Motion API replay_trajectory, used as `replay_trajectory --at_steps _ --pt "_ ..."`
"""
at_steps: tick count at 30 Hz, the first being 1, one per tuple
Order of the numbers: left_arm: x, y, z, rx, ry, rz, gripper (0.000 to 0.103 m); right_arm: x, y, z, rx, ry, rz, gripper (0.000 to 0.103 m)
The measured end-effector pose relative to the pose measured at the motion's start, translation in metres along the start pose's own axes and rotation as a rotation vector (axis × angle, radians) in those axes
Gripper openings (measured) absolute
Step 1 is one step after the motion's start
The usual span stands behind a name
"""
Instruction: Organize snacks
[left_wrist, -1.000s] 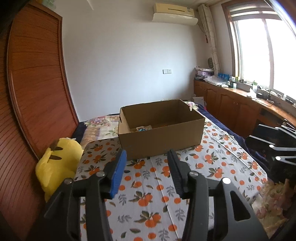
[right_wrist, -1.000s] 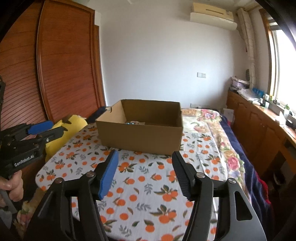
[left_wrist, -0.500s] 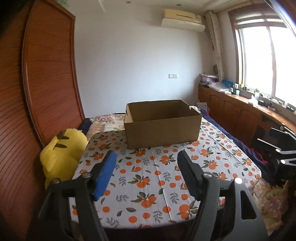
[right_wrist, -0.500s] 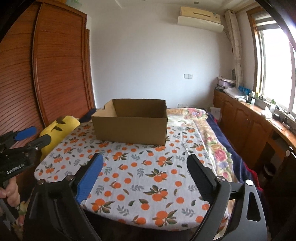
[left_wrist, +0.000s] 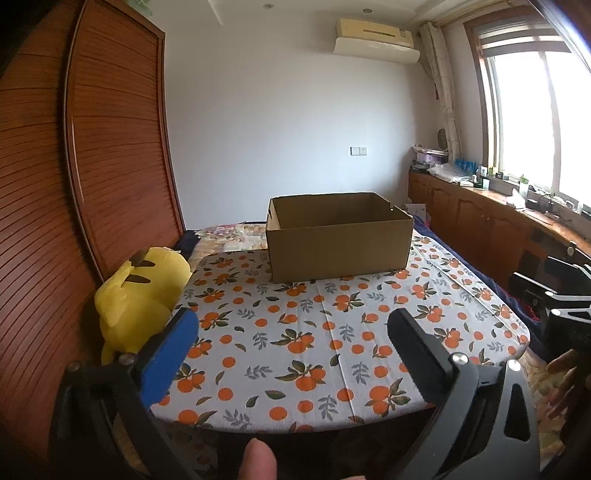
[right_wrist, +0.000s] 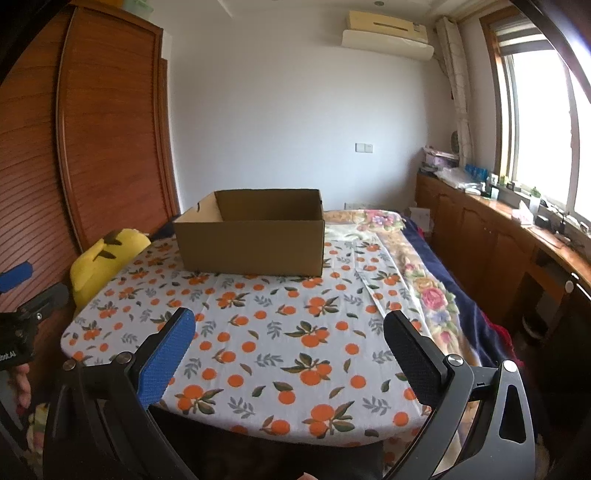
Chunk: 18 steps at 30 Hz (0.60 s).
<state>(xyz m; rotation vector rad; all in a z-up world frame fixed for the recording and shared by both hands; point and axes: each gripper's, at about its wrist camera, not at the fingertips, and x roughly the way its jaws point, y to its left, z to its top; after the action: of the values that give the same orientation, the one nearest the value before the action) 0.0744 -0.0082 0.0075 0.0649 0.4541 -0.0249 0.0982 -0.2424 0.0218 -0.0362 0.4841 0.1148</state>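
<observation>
So both my grippers are hovering at the near edge of the desk (left_wrist: 332, 373) with the orange-print cloth on it. Left gripper (left_wrist: 293, 343) has just been opening up and its fingers (left_wrist: 168, 360) are spread wide with nothing between them, same deal with my right gripper (right_wrist: 290, 347): just been opening, gaping, holding nothing. The cardboard box (left_wrist: 338, 243) sits at the far end of the desk, well apart from both, top open, and from this low angle I can't see what's inside it. A yellow plush toy (left_wrist: 142, 299) slumps beside the desk's left edge against the wooden wardrobe (left_wrist: 92, 166).
</observation>
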Motion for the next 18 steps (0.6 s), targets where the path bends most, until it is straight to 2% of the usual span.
replay_trajectory --at_steps 18 --pt "-0.0072 -0.0010 -0.0109 0.004 0.000 -0.003 0.103 -0.0045 0.0027 -0.0090 0.020 -0.002 -0.031 0.103"
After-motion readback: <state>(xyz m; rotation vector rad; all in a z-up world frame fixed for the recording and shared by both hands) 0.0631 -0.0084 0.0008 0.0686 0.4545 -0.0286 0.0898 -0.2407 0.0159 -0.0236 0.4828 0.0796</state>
